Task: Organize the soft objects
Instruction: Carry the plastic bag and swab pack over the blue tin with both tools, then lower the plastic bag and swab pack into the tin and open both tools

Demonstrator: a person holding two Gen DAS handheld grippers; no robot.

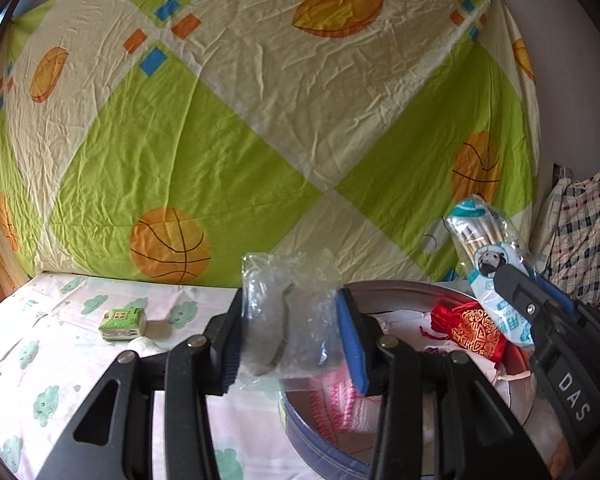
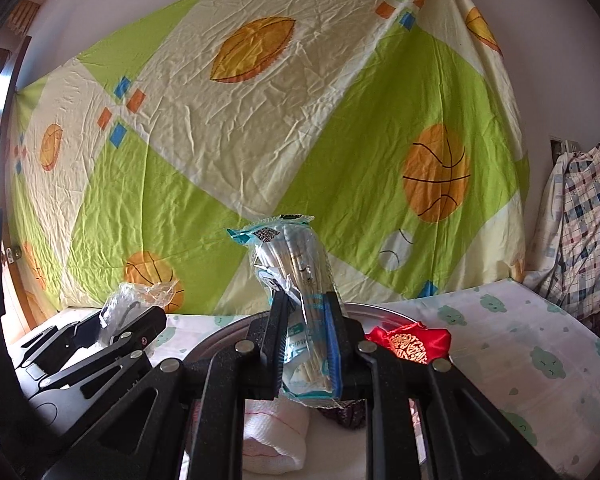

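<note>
Holding crinkled clear plastic bag with dark item inside (image 1: 288, 320) in left gripper (image 1: 296, 336), jaws clamped on it, above rim of round metal tin (image 1: 400, 292). Right gripper (image 2: 306, 344) pinching teal-and-clear packet of cotton swabs (image 2: 296, 280) upright over same tin. Inside tin: red embroidered pouch (image 2: 410, 342), pink-white folded cloth (image 2: 274, 432). Small green tissue pack (image 1: 122, 323) on cloud-print bed sheet (image 1: 52, 360).

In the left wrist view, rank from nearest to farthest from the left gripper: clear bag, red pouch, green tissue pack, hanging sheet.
1. Clear bag: held between the left gripper fingers.
2. Red pouch: right, in the tin.
3. Green tissue pack: left, on the bed.
4. Hanging sheet: behind everything.
</note>
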